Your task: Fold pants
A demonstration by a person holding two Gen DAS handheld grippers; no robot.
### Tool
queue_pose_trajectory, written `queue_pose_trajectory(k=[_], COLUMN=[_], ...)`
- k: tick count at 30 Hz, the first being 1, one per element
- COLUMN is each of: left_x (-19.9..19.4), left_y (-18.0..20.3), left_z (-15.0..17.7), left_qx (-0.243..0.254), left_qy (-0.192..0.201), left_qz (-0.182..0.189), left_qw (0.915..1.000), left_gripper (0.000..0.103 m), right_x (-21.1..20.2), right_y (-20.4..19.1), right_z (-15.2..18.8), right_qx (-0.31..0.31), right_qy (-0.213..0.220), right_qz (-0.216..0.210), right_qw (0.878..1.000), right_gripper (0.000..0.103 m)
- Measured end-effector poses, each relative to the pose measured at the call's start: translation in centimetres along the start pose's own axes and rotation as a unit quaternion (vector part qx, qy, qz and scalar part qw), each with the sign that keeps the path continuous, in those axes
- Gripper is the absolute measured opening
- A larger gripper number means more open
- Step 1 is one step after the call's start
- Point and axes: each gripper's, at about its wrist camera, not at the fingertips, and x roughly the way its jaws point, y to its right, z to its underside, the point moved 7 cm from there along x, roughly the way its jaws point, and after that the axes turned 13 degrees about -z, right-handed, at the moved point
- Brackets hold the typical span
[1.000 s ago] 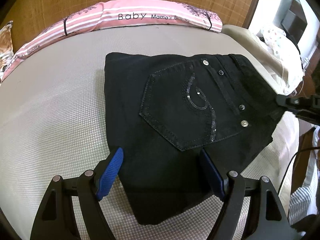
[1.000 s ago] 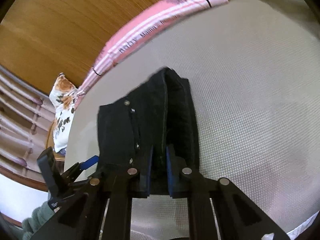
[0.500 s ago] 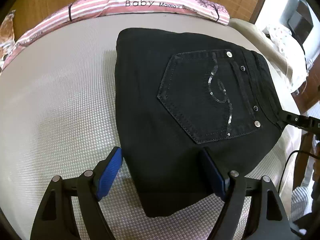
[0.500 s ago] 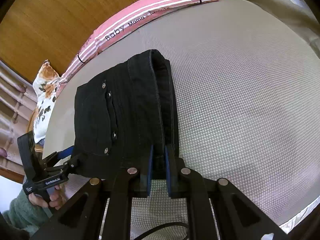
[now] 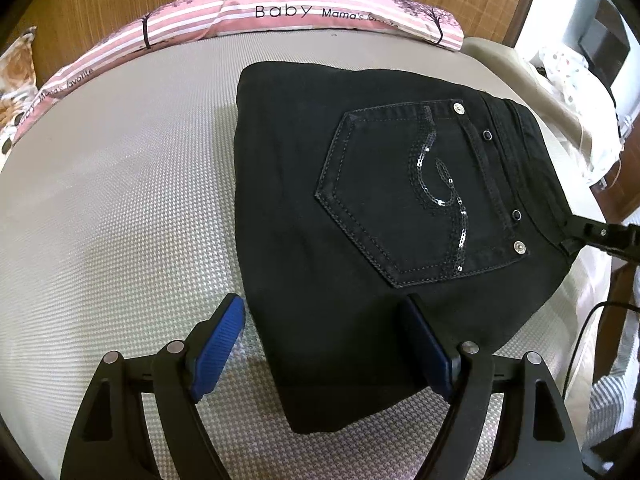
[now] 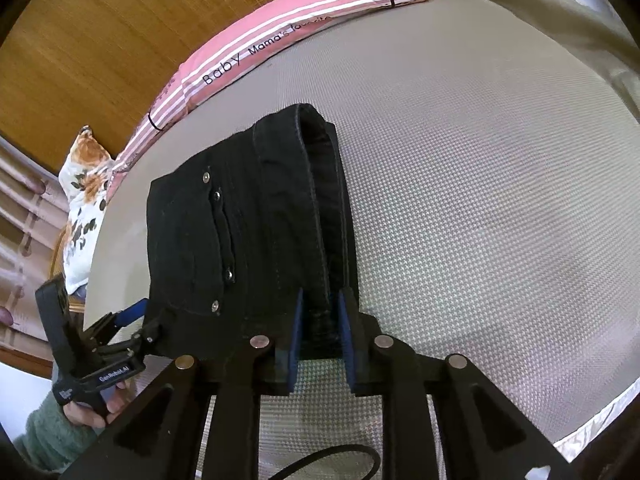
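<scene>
The left claw (image 5: 324, 344) stands spread wide over the near left corner of the folded black denim pants (image 5: 360, 208), its blue pads on either side of the cloth and not pressing it. The right claw (image 6: 320, 332) has just been opening, its narrow gap straddling the thick folded waistband edge at the pants' right end, with the pads loosened from the cloth. The pants lie flat, back pocket with its sequin swirl (image 5: 436, 184) upward, on the grey textured mattress (image 5: 120, 208), and a pink striped pillow (image 5: 280, 12) lies along the far edge.
</scene>
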Motion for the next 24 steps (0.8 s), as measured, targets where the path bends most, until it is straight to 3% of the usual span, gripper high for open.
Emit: queue_pose_trajectory(k=[11, 18, 24], left_x=[0.1, 0.0, 0.3], left_y=[0.3, 0.3, 0.2], left_z=[-0.1, -0.1, -0.1], left_qx=[0.004, 0.01, 0.008], left_qy=[0.005, 0.009, 0.007], left_qz=[-0.012, -0.024, -0.025], left_qw=[0.9999, 0.9996, 0.9996], left_gripper=[0.082, 0.084, 0.087], right_x=[-2.1, 1.2, 4.2], right_y=[-2.7, -4.7, -3.3], right_z=[-3.8, -7.4, -8.2], right_qx=[-0.063, -0.098, -0.107], right_qy=[0.048, 0.052, 0.037], right_qz=[0.043, 0.046, 0.072], right_qw=[0.996, 0.993, 0.991], right_gripper=[0.023, 0.023, 0.019])
